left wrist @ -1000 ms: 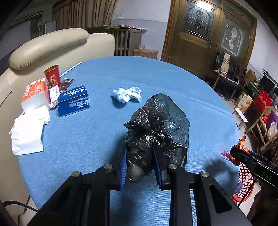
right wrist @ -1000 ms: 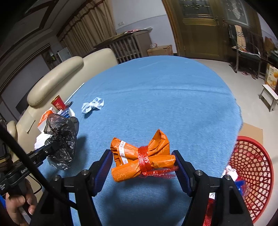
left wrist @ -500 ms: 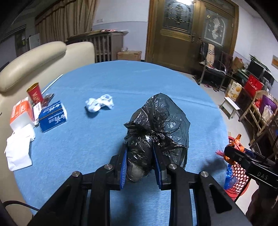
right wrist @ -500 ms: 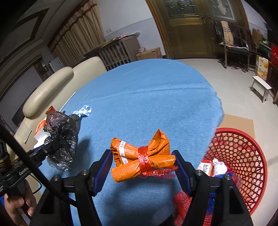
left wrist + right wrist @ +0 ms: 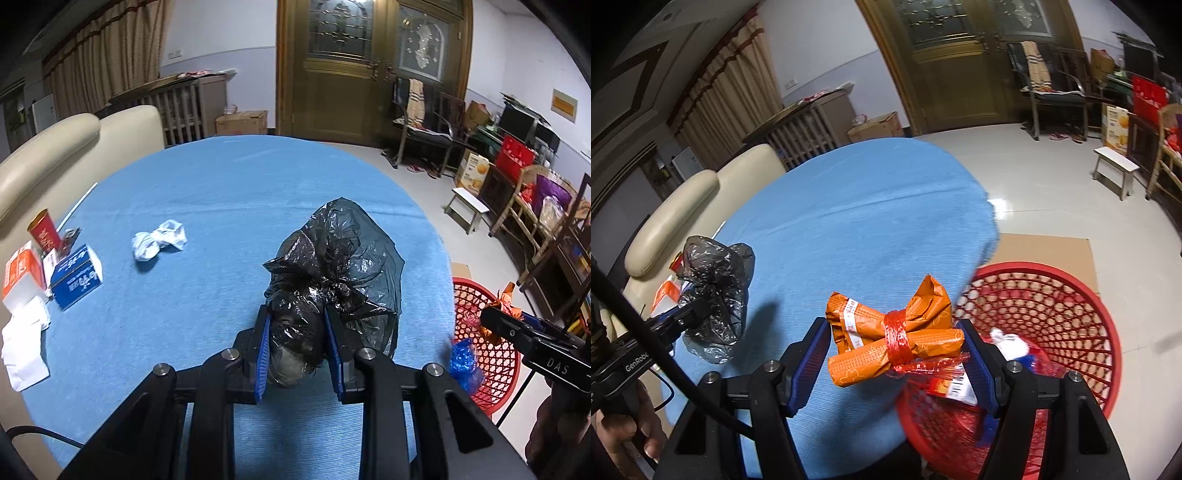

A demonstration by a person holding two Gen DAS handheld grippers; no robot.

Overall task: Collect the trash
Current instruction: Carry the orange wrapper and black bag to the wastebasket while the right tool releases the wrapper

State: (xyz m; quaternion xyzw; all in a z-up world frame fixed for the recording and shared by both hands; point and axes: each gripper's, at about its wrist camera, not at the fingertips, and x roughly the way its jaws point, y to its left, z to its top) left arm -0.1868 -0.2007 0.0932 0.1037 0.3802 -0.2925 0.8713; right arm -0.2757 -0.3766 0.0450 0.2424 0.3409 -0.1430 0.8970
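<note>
My left gripper (image 5: pixel 297 321) is shut on a crumpled black plastic bag (image 5: pixel 332 273) and holds it above the blue round table (image 5: pixel 221 192); the bag also shows in the right wrist view (image 5: pixel 716 291). My right gripper (image 5: pixel 894 339) is shut on an orange wrapped bundle tied with red string (image 5: pixel 890 336), held at the table's edge beside the red mesh basket (image 5: pixel 1052 306). The basket stands on the floor and holds some trash; it also shows in the left wrist view (image 5: pixel 491 354). A crumpled white wad (image 5: pixel 159 240) lies on the table.
At the table's left edge are a blue box (image 5: pixel 75 282), an orange-white box (image 5: pixel 22 273), a red cup (image 5: pixel 44 229) and white paper (image 5: pixel 24 347). A cream sofa (image 5: pixel 55 147) stands behind. Cardboard (image 5: pixel 1045 251) lies under the basket. Chairs and a stool (image 5: pixel 467 206) stand to the right.
Both grippers have swung to the right, still holding their loads. The orange bundle has moved from over the table to its edge, next to the basket, which now fills more of the right view.
</note>
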